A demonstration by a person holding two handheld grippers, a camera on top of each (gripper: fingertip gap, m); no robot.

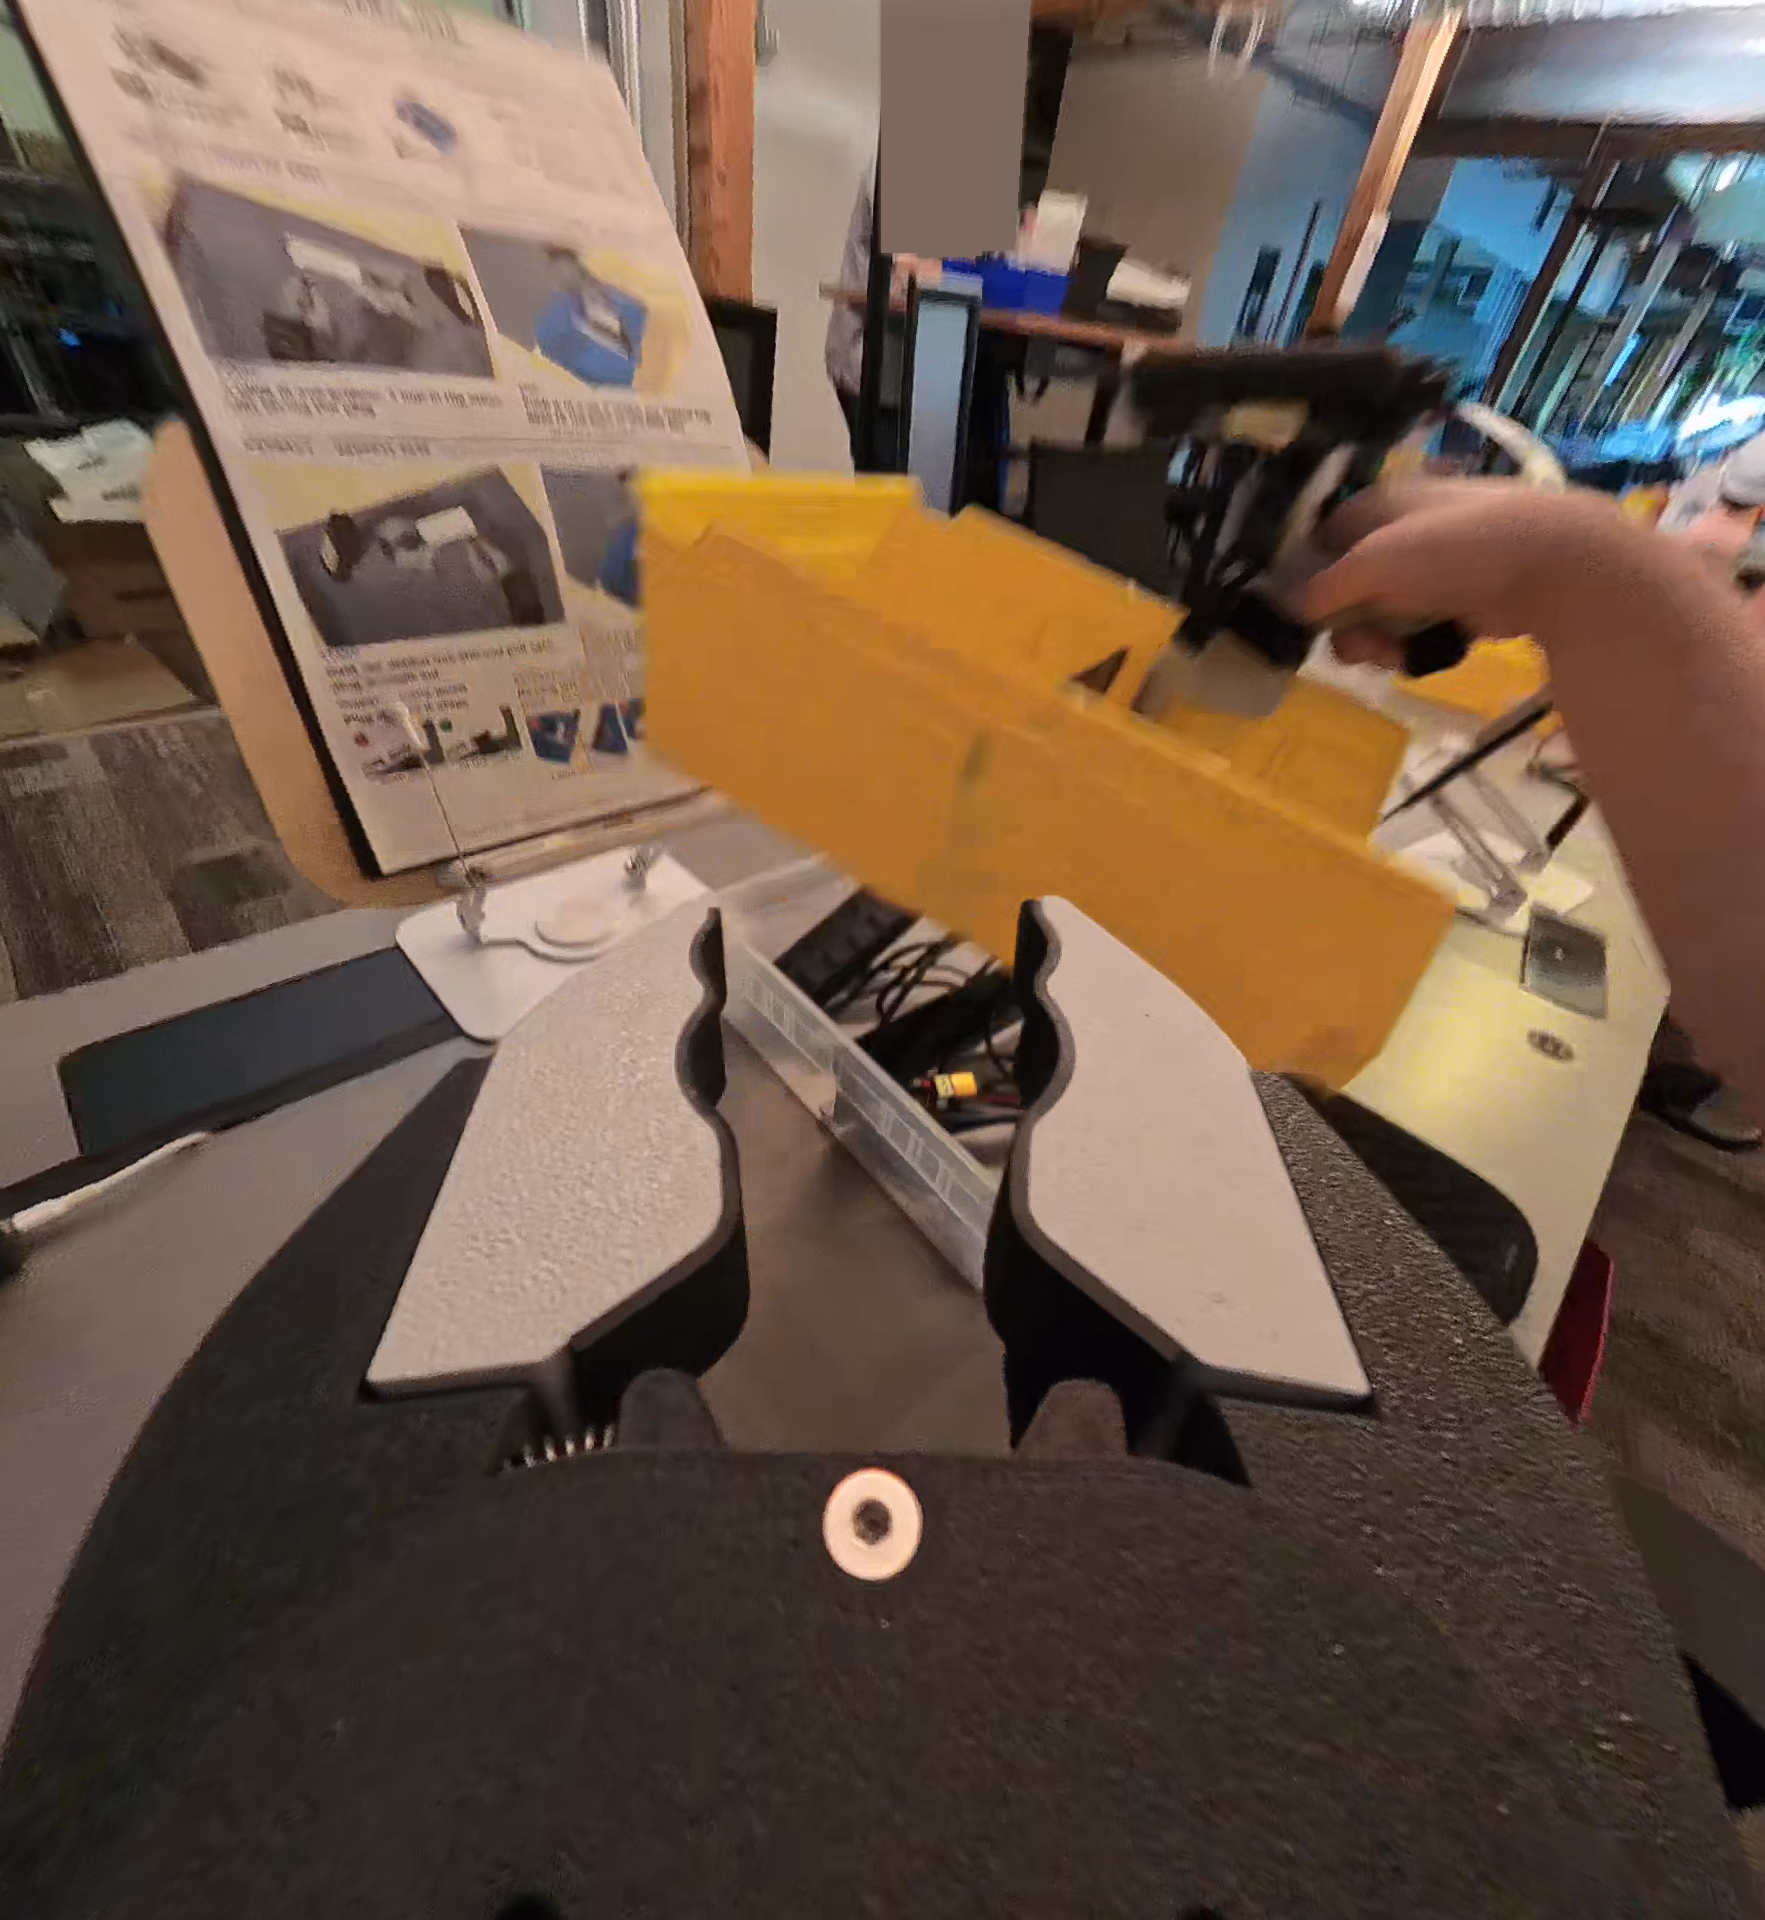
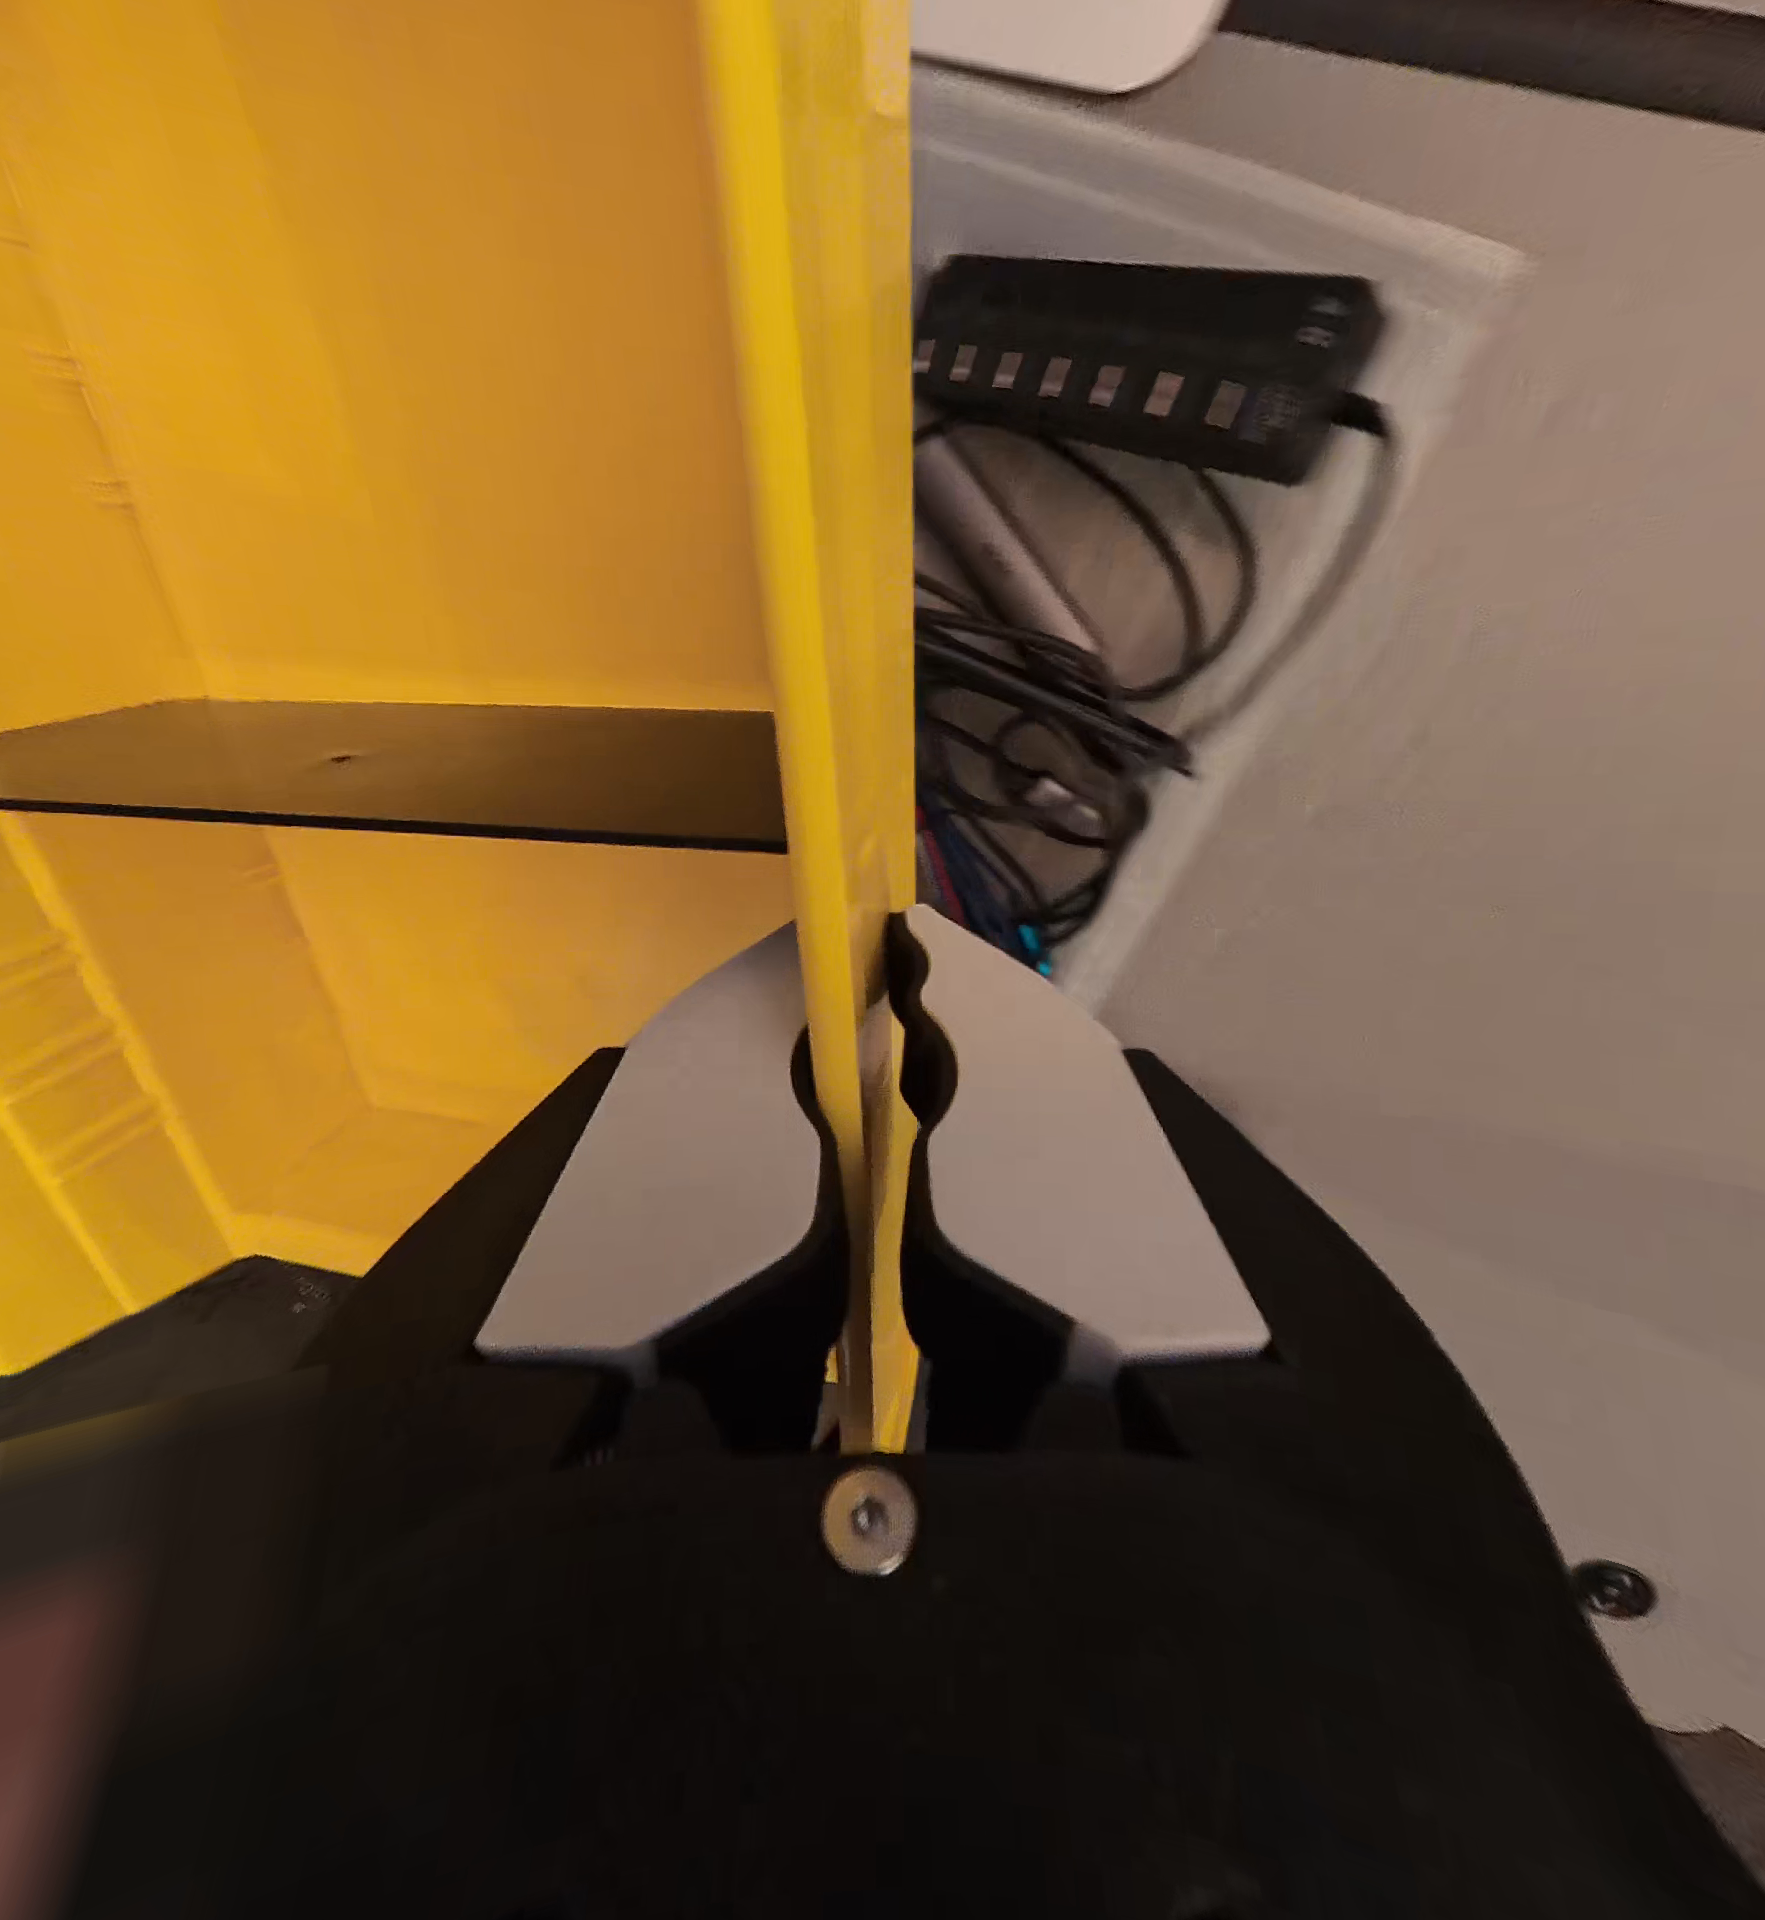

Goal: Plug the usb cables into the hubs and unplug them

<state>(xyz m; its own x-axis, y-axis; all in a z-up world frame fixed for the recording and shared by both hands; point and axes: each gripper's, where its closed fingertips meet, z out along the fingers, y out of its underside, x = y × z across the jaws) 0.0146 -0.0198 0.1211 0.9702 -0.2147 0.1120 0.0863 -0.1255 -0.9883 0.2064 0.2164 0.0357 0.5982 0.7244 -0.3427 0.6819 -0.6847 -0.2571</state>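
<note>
Tabletop grey, office behind | left gripper agape | right gripper clamps yellow bin

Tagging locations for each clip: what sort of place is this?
Probably an open office or lab workspace. A desk has a recessed tray of cables with a USB hub, an instruction sheet stands on it, and more desks sit behind.

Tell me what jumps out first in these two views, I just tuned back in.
The yellow bin dominates: the right gripper is shut on its wall and holds it in the air, tilted, above the clear tray of cables. In the right wrist view a black hub with a row of ports lies in that tray, beside the bin. The left gripper is open and empty in front of the tray.
</note>
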